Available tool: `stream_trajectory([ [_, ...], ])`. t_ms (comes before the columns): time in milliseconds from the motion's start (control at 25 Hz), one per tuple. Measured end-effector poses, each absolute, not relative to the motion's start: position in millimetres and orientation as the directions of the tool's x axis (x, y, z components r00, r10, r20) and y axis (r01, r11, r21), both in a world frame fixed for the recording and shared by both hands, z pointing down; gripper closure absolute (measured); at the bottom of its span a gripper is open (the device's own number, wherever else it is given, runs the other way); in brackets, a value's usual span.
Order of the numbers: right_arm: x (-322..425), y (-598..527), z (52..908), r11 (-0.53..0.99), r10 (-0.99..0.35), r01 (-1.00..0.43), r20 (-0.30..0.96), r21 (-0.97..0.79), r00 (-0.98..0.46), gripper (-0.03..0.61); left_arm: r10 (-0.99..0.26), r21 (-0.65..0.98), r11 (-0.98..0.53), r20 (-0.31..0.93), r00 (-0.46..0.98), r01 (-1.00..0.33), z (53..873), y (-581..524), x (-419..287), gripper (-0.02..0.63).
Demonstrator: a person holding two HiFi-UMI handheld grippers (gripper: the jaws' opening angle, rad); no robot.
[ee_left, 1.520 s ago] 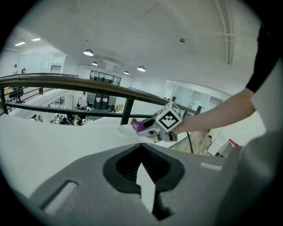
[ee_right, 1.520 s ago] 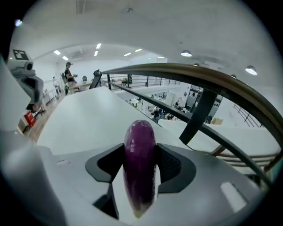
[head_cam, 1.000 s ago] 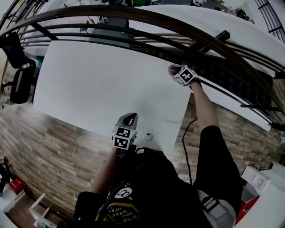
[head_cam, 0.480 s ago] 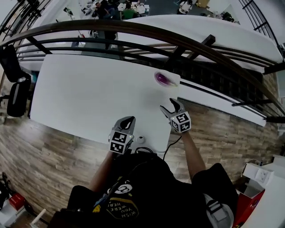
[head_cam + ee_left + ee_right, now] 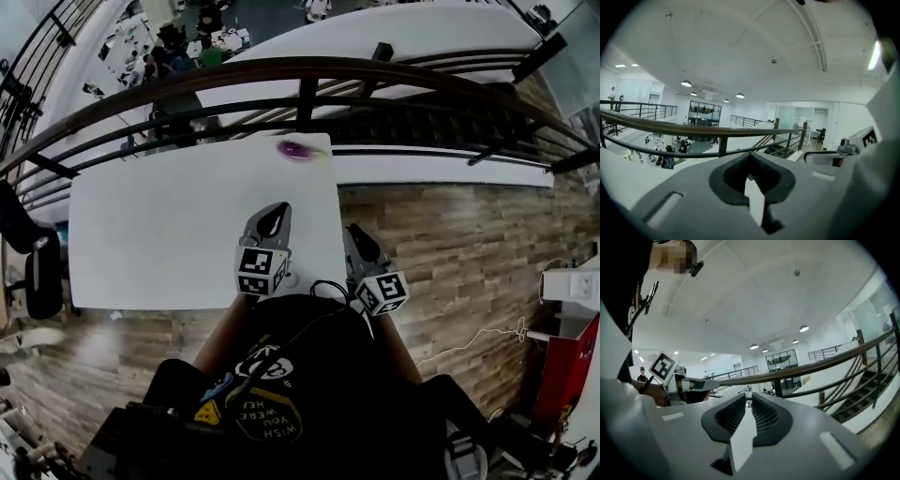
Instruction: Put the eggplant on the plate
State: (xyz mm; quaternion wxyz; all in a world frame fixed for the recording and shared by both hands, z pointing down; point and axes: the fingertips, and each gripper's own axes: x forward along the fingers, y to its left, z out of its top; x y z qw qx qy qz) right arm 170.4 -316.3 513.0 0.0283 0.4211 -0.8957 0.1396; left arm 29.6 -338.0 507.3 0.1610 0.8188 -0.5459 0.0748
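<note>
Small glossy purple eggplant (image 5: 298,149) lay upper centre on the white table (image 5: 169,225), perhaps already plated; left gripper (image 5: 274,217) empty, jaws together; right gripper (image 5: 356,240) was closing, empty.

Black T-shirt (image 5: 309,394) with yellow-and-white print (image 5: 265,417) (white lettering, small white emblem (image 5: 262,371) above); thin black cable (image 5: 323,285) across it.

The eggplant (image 5: 298,149) at the table's (image 5: 169,225) far right corner is a small purple blur (the plate beneath it cannot be made out).
</note>
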Motion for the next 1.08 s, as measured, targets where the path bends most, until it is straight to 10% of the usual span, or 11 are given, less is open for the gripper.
stream_trajectory([
  [1080, 170.9, -307.0, 489.1, 0.584, -0.768, -0.774, 0.143, -0.243, -0.624, 0.578, -0.879, 0.134, -0.353, 0.292, 0.377, -0.926, 497.0, -301.3, 45.5, 0.609],
])
